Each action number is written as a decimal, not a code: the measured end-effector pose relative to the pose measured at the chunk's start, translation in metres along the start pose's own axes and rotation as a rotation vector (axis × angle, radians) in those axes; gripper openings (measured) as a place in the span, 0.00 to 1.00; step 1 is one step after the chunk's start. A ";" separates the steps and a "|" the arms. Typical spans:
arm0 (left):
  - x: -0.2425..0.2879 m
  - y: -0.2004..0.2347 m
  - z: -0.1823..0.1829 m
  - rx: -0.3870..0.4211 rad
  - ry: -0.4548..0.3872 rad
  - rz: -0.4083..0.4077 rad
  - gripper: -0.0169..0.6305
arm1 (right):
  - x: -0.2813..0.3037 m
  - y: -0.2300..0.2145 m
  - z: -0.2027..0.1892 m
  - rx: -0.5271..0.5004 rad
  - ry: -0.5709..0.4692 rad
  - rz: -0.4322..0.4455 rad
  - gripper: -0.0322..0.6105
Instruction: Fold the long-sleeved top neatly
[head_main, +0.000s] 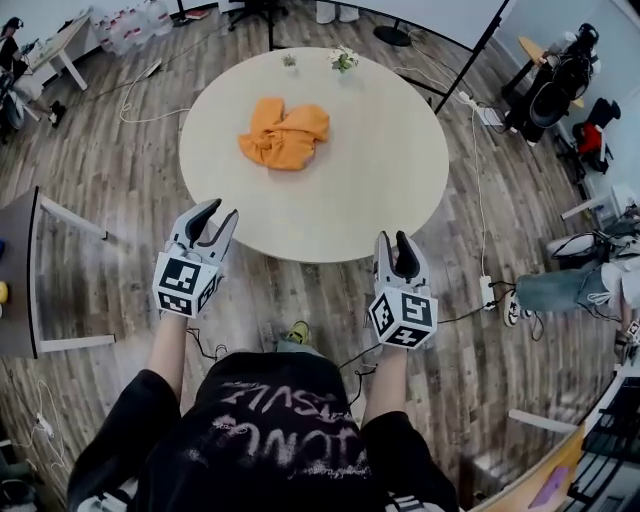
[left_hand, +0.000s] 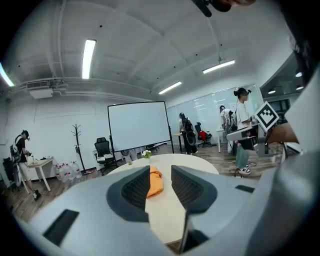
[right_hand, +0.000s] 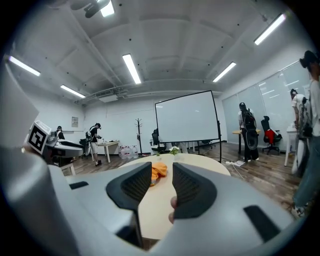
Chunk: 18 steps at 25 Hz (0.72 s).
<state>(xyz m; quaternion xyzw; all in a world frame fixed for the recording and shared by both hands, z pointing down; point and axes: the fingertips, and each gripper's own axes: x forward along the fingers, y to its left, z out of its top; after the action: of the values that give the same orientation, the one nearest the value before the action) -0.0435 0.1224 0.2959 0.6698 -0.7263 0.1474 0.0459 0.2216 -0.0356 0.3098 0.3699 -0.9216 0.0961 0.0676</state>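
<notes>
The orange long-sleeved top (head_main: 285, 135) lies crumpled in a heap on the far half of the round beige table (head_main: 380, 190). Both grippers hover short of the table's near edge, over the wooden floor, and neither touches the top. My left gripper (head_main: 220, 213) is open with nothing between its jaws. My right gripper (head_main: 393, 240) is open too and holds nothing. In the left gripper view the top (left_hand: 155, 181) shows through the gap of the left gripper (left_hand: 160, 176). In the right gripper view the top (right_hand: 159, 171) shows beyond the right gripper (right_hand: 162, 174).
Two small potted plants (head_main: 343, 60) stand at the table's far edge. A low side table (head_main: 22, 270) is at the left. A power strip with cables (head_main: 488, 292) lies on the floor at the right, near a seated person (head_main: 585, 282). A projection screen (left_hand: 138, 125) stands behind the table.
</notes>
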 end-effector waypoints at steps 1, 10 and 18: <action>0.008 0.002 0.000 -0.003 0.002 0.002 0.23 | 0.008 -0.001 -0.001 -0.002 0.005 0.008 0.26; 0.067 0.031 -0.011 -0.018 0.036 0.011 0.23 | 0.077 0.001 -0.006 -0.025 0.056 0.073 0.26; 0.145 0.074 -0.034 -0.049 0.078 -0.033 0.23 | 0.153 0.008 -0.009 -0.042 0.102 0.085 0.27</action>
<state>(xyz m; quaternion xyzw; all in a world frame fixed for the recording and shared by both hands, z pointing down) -0.1355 -0.0033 0.3553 0.6742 -0.7161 0.1550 0.0929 0.1062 -0.1303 0.3476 0.3235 -0.9337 0.0984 0.1181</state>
